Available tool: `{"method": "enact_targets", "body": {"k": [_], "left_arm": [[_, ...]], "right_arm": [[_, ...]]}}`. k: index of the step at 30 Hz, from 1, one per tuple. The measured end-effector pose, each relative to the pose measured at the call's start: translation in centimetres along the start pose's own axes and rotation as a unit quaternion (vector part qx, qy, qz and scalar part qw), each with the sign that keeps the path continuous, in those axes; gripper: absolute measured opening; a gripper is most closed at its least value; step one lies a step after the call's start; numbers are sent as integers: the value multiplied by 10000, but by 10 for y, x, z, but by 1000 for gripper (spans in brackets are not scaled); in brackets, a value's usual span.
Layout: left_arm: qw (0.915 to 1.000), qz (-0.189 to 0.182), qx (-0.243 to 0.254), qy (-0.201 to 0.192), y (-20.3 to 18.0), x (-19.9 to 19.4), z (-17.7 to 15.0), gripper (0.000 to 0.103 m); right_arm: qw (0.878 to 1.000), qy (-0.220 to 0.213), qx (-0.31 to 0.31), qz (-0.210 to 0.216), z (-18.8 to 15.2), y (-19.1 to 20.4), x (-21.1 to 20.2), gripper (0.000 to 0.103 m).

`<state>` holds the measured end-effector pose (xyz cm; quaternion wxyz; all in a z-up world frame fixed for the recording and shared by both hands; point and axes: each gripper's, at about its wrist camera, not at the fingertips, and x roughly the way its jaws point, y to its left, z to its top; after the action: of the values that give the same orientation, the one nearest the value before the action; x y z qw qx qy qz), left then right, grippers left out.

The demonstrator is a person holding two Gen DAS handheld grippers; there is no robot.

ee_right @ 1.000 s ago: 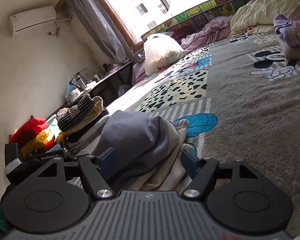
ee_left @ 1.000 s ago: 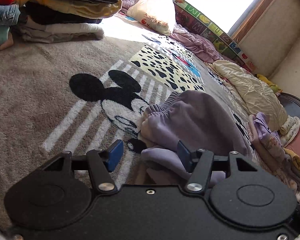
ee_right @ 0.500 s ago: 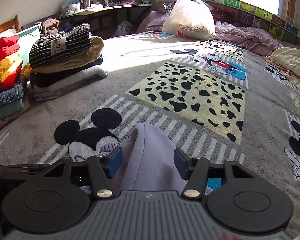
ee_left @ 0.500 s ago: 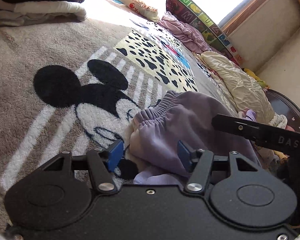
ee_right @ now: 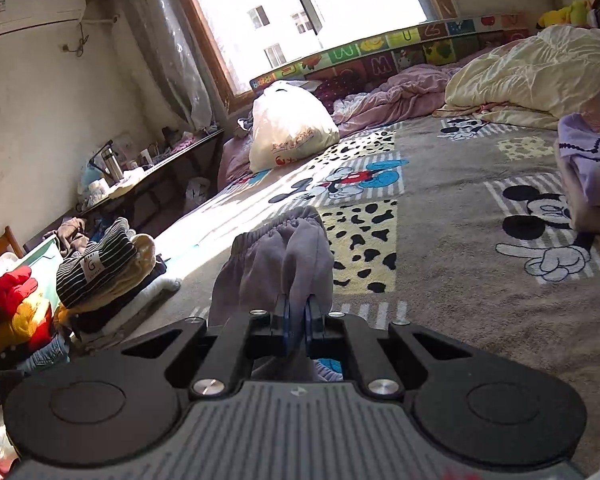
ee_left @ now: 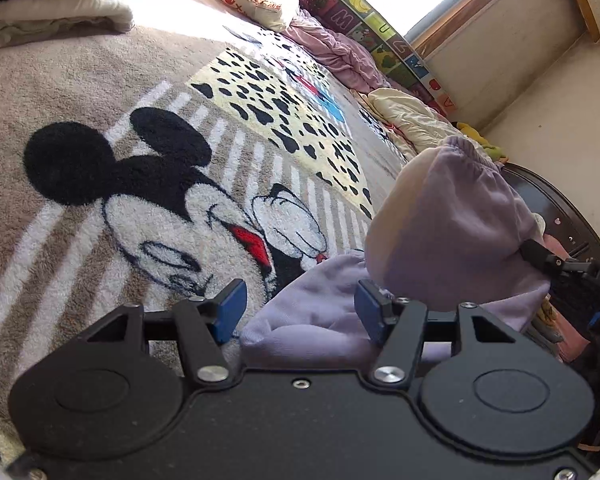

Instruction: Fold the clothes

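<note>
Lavender trousers point(ee_left: 452, 232) with an elastic waistband hang lifted above the cartoon-mouse blanket point(ee_left: 140, 184). My right gripper point(ee_right: 299, 314) is shut on the trousers point(ee_right: 284, 264), the cloth bunched upward from between its blue pads. In the left wrist view that right gripper's black fingers point(ee_left: 548, 260) pinch the cloth at the right. My left gripper point(ee_left: 298, 310) stands open low over the blanket. A lower fold of the trousers point(ee_left: 312, 320) lies between its blue pads, not clamped.
A stack of folded clothes point(ee_right: 100, 276) sits at the left, with red and yellow garments point(ee_right: 8, 312) beside it. A white plastic bag point(ee_right: 288, 132), a cream quilt point(ee_right: 540, 76) and a folded purple garment point(ee_right: 588, 156) lie on the bed. A dark headboard point(ee_left: 560, 208) curves at right.
My right gripper has gone from open around the trousers to shut on them and has lifted the waistband end off the blanket. The left gripper stayed open and moved forward slightly.
</note>
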<state>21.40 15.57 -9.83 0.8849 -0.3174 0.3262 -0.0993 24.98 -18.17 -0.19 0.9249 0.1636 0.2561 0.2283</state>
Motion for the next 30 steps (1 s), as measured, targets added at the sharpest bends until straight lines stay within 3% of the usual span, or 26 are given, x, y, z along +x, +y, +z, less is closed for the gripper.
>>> {"method": "enact_targets", "body": {"k": [4,10,20,27,29,30], "left_arm": [[9997,-81,217,76,-11,-1,-4,59],[9989,-288,349,90,-19,-6,-9,59],[9988,-470,-27,147,-19,0,-9,59],[9959,-726,-229,491,-27,29,-11,59],[9951,-731,-288,601,-27,38,-12,59],[9946,-741,-341,637,-26,42,-13,59]], "right_arm": [[9952,-359,656,-627,-25,-56,-47,9],[9815,-373,1174,-1463,-68,-112,-87,8],[9555,-455,1151,-2679,-72,-147,-119,8],[9363,-570,897,-3349,-75,-152,-140,12],[9385,-708,691,-3308,-72,-142,-142,12],[9480,-645,549,-3066,-68,-133,-136,13]]}}
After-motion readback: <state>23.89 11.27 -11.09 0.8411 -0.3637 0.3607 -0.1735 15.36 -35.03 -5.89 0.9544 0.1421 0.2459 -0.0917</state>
